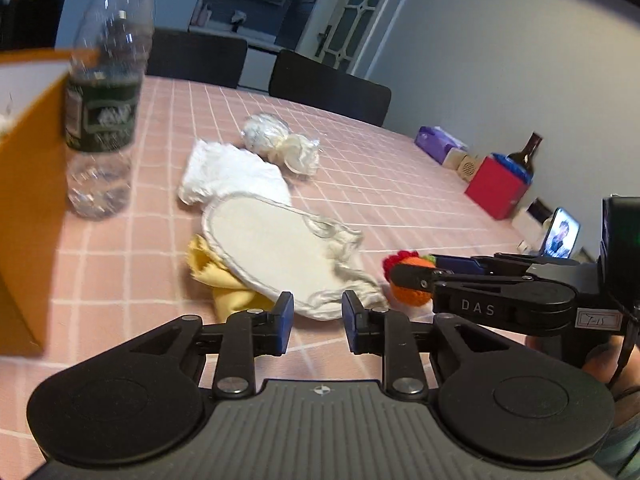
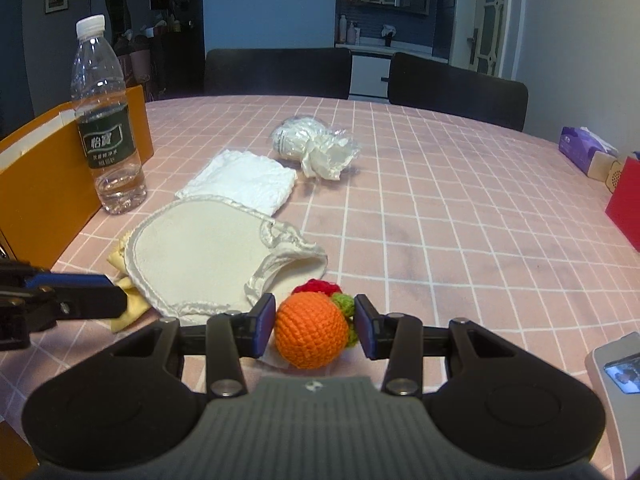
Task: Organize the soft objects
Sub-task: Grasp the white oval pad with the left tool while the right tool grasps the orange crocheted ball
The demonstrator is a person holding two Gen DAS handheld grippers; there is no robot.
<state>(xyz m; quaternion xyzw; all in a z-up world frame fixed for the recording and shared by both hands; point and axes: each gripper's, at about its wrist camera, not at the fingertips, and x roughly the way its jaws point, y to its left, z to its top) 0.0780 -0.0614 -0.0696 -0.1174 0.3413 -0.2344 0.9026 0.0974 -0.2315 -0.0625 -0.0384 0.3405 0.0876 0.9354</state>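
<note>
- The right gripper has its fingers set around a crocheted orange ball; the left pad touches the yarn, the right pad sits at the green and red crochet trim on the ball's far side, so the ball is held between them.
- In the left wrist view the same ball shows beside the right gripper's black finger, near the tabletop's front edge.
- The left gripper has narrow-set fingers with nothing between them; only pink check cloth and the near edge of a cream pouch show in the gap.
- The cream pouch, oval with stitched edging and a gathered opening, lies flat on the tabletop, just left of the ball.
- A yellow cloth pokes out from under the pouch's near-left edge.
- A folded white cloth lies just behind the pouch, its near edge tucked under or touching it.
- A crumpled clear plastic bag with a white bundle inside sits further back, apart from the white cloth.
- A water bottle stands upright at the left, just beside an open orange box.
- A purple tissue pack and a red box sit at the right edge.
- Two dark chairs stand behind the tabletop.
</note>
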